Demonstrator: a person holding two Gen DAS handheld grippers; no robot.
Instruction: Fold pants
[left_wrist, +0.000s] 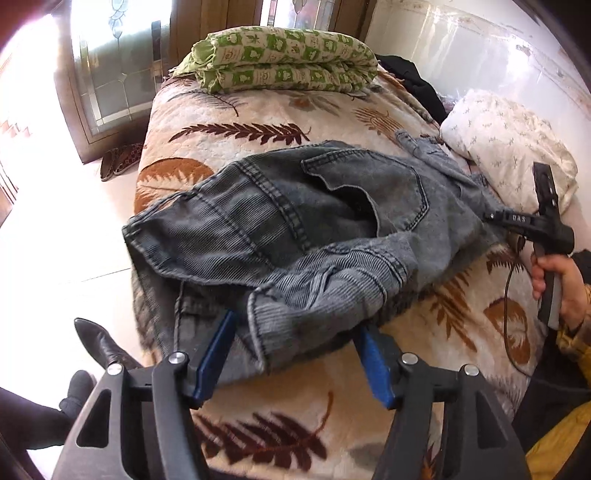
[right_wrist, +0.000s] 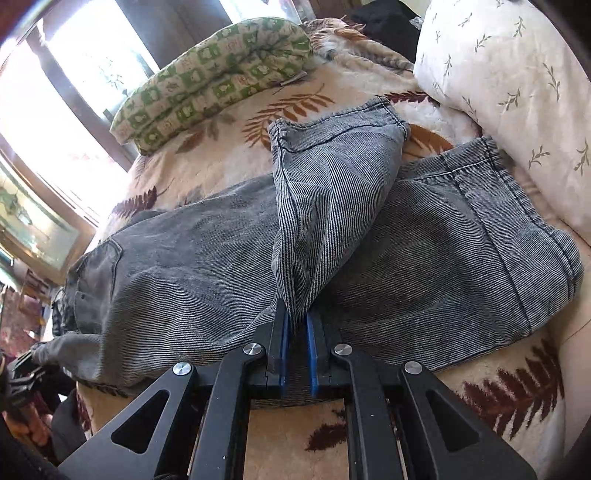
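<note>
Grey-blue corduroy pants (left_wrist: 314, 221) lie crumpled across a leaf-patterned bed. My left gripper (left_wrist: 295, 325) is open, its blue pads on either side of the waistband end of the pants at the near bed edge. In the right wrist view the pants (right_wrist: 424, 251) lie spread out with one leg folded up over the other. My right gripper (right_wrist: 297, 317) is shut on a fold of that leg fabric. The right gripper also shows in the left wrist view (left_wrist: 491, 216) at the far right end of the pants, held by a hand.
A folded green-and-cream quilt (left_wrist: 284, 59) lies at the far end of the bed (left_wrist: 295, 417). A white pillow (left_wrist: 509, 147) sits at the right by the wall. Dark clothing (left_wrist: 417, 81) lies behind it. Slippers (left_wrist: 118, 162) and a black boot (left_wrist: 99, 343) are on the floor at the left.
</note>
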